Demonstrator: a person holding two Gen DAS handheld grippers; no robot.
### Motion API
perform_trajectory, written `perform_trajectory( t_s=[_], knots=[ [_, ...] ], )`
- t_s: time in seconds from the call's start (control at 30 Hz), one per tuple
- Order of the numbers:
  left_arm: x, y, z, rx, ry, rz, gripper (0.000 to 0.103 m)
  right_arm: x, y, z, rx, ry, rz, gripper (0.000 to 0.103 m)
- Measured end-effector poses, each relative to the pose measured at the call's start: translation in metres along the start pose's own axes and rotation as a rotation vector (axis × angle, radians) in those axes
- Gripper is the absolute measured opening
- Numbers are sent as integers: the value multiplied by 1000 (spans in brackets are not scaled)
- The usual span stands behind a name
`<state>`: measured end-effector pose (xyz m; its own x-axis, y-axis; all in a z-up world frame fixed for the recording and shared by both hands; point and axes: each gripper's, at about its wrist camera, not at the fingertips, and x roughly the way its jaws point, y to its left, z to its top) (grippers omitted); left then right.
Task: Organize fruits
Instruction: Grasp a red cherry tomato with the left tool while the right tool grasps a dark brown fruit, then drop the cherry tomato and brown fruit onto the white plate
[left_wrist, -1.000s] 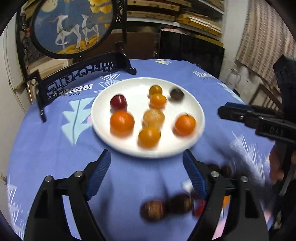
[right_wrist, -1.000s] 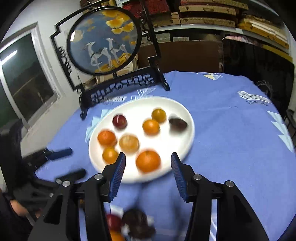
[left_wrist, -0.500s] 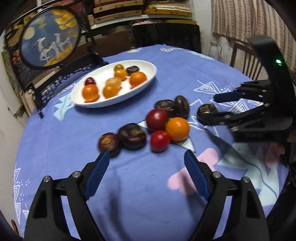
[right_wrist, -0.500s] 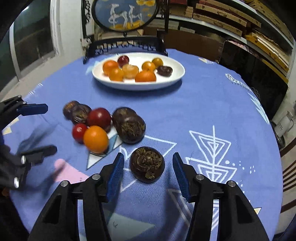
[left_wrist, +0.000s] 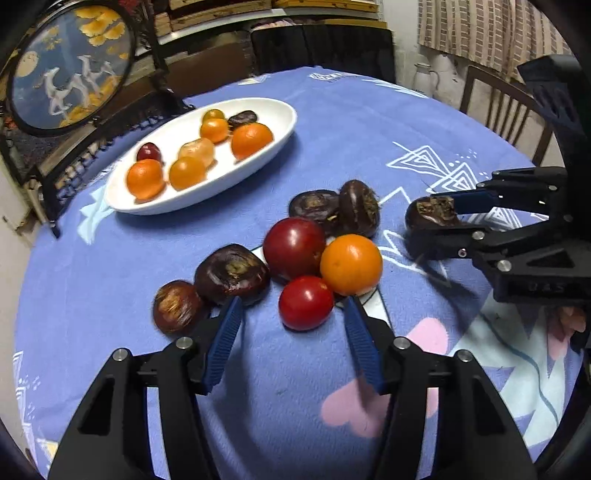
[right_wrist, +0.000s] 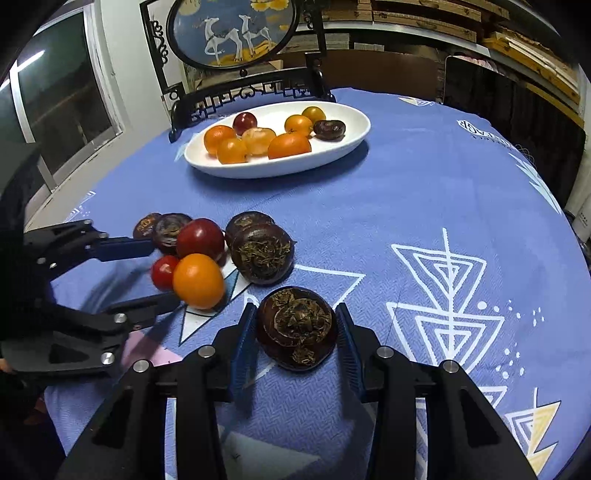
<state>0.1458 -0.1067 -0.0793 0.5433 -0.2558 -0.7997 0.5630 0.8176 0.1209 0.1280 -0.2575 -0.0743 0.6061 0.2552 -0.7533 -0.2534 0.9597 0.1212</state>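
A white oval plate at the back holds several oranges, a red fruit and a dark fruit. Loose fruit lies on the blue cloth: a small red tomato, a larger red one, an orange and several dark brown fruits. My left gripper is open, its blue pads on either side of the small red tomato. My right gripper is open around a lone dark brown fruit, pads close to its sides.
A round painted screen on a black carved stand stands behind the plate. A wooden chair and a white jug are beyond the table's right edge. Shelves and a dark cabinet line the back wall.
Both grippers have pulled back from over the plate and come down low to the loose fruit. The left now straddles the small red tomato; the right has closed in around the lone dark fruit.
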Motion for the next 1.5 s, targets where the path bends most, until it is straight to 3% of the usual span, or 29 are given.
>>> perform_trajectory(
  t_s=[0.1,0.4,0.53,0.77,0.97,1.03,1.07,1.1,1.2,1.37,1.5],
  knots=[
    [4,4,1,-11,23,-80,30,-1,-1,0,7,-7,1,43],
    [-39,10,-1,-45,-94,-66,30,-20,-3,-2,24,-54,38,43],
    [-64,31,8,-88,-159,-70,30,-37,-1,16,21,-76,77,43],
    [-44,93,68,-175,-187,-31,30,-33,-5,109,13,-131,84,43],
    [16,136,112,-253,-137,-3,30,37,-16,177,79,-109,67,44],
    [34,144,121,-275,-114,16,39,59,-18,187,98,-100,68,44],
    [38,147,122,-290,-111,26,51,67,-19,190,106,-103,61,47],
    [39,150,121,-310,-114,28,59,70,-19,190,109,-109,56,48],
    [25,154,109,-346,-152,-1,70,62,-17,181,112,-125,70,49],
    [-14,135,66,-290,-170,-10,77,24,-5,135,53,-129,56,51],
    [-33,113,23,-231,-125,4,80,-1,12,86,-9,-95,51,52]
  ],
)
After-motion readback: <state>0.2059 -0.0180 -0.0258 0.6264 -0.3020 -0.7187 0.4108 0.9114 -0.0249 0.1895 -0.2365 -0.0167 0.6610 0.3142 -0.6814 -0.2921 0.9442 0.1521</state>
